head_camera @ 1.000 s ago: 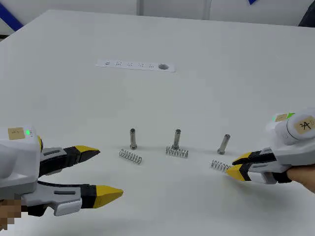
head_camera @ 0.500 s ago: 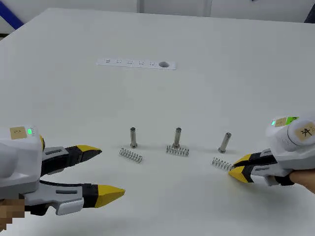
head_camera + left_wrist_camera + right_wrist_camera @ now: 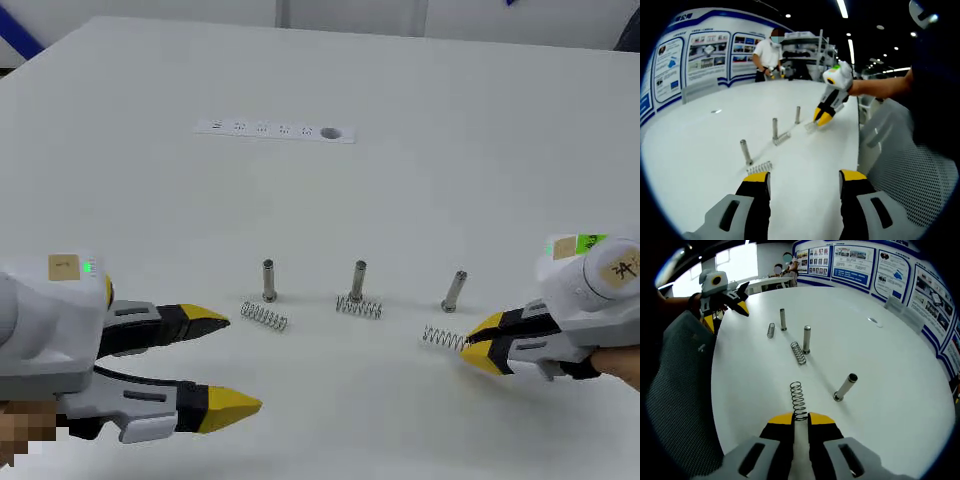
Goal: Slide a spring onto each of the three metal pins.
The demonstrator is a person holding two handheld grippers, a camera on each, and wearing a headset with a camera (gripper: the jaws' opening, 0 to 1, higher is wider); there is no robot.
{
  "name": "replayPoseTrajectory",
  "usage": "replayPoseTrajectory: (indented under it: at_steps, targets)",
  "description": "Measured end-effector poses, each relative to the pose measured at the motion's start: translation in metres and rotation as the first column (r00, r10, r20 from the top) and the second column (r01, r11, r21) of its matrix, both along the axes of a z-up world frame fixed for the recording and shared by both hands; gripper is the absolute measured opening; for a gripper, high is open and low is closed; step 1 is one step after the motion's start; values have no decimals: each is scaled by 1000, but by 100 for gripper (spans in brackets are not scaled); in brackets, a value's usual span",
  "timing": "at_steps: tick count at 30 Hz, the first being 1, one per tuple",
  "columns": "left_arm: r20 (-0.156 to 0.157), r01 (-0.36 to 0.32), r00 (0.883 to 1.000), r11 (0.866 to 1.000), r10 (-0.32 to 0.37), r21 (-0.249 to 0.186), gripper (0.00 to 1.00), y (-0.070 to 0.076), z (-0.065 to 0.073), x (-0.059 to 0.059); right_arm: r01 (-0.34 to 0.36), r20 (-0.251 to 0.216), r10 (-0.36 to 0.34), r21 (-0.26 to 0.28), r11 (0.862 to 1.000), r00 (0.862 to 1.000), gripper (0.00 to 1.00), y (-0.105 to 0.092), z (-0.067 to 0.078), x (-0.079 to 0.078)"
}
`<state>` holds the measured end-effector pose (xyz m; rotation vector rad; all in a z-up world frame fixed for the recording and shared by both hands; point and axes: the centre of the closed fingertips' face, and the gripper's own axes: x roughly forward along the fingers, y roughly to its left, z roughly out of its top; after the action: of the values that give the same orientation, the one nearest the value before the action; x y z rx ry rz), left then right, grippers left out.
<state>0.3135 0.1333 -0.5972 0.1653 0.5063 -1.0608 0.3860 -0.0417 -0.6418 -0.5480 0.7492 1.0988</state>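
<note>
The right claw is clamped on the near end of the right spring, its yellow tips pressed together low over the white worktop, with the rest of the coil stretching out flat away from the tips. Just beyond the spring's far end stands the right pin, leaning rather than upright, close to the spring but not threaded by it. Next along the row is the mid pin, upright, with the mid spring lying flat just in front of its foot. Further on comes the left pin, also upright, with the left spring lying flat just in front of it at a slight slant. All three pins are bare. The left claw hovers off to that side with its tips well apart and nothing between them, pointing towards the left spring but clear of it. Well behind the pins a white socket strip is set into the worktop. At the far end of the room a person stands by wall posters.
</note>
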Motion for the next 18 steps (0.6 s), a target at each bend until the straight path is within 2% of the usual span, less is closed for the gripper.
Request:
replayPoseTrajectory:
  at_steps: [4,10,18]
  targets:
    - [6,57,998,998,-57,12,55,-12,2,3,-48,1,48,8,999,999,11,14,11,-10]
    - [20,147,989,988,-148,39,53,-34,2,11,-118,9,117,15,993,993,11,36,23,-21]
    - [21,212,977,976,-213,54,49,-53,-2,18,-187,16,187,36,982,982,11,59,35,-34]
